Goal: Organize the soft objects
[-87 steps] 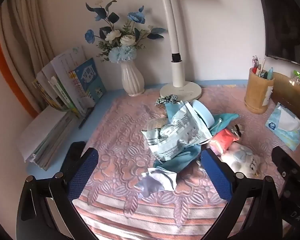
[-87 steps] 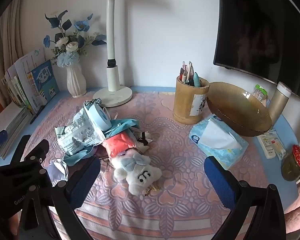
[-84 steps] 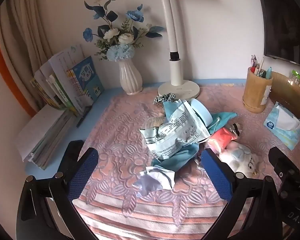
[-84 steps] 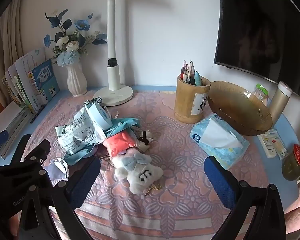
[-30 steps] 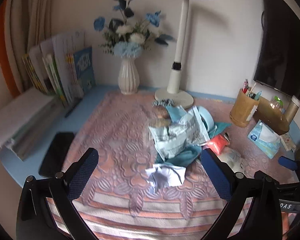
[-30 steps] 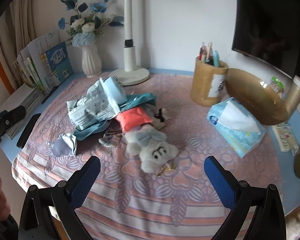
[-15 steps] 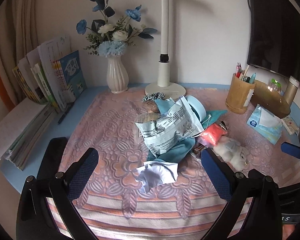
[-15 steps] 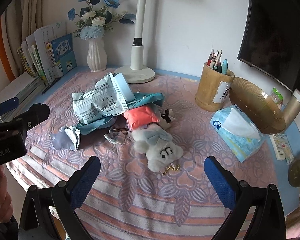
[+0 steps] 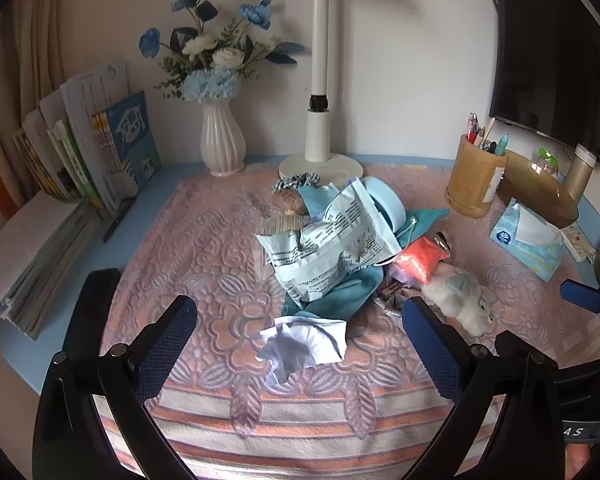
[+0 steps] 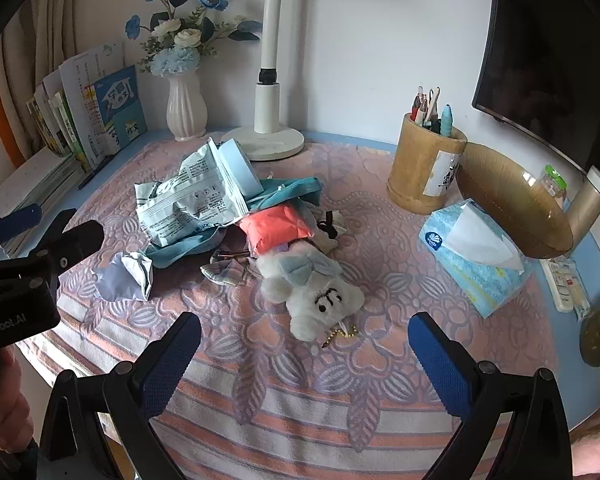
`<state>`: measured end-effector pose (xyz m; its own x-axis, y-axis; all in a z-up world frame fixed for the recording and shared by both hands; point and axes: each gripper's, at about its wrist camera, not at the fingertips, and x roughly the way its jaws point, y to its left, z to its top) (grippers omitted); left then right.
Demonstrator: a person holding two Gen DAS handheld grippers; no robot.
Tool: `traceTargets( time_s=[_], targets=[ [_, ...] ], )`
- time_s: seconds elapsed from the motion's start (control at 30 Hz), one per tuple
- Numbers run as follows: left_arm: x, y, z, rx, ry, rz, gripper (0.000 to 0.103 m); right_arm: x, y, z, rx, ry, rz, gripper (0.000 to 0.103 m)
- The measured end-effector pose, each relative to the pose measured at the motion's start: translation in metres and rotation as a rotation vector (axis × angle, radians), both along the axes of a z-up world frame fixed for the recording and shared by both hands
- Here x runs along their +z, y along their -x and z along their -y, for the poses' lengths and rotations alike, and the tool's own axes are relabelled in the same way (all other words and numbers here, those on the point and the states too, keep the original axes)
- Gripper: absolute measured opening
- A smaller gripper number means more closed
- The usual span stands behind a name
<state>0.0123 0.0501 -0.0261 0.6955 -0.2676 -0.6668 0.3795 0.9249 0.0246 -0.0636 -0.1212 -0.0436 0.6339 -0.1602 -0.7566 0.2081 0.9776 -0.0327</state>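
A heap lies mid-table on a pink patterned cloth: a crumpled printed bag, a teal cloth, a red pouch, a white plush toy and a crumpled white paper. In the right wrist view the plush, the red pouch, the bag and the paper show too. My left gripper is open above the paper, near the front edge. My right gripper is open just in front of the plush. Both are empty.
At the back stand a white vase of blue flowers, a lamp base, a wooden pen cup, an amber bowl and a tissue pack. Books line the left edge. A black phone lies front left.
Both grippers have moved in closer to the heap and lower over the table. Their jaws stay wide open. Nothing on the table has moved.
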Motion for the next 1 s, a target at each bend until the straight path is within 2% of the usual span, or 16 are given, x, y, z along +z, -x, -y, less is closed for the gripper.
traceTargets(
  time_s=[1.0],
  targets=[
    [-0.0049, -0.0018, 0.0051, -0.037, 0.006, -0.036, 0.102, -0.0097, -0.0043, 0.0043, -0.009, -0.038, -0.028, 0.103]
  ],
)
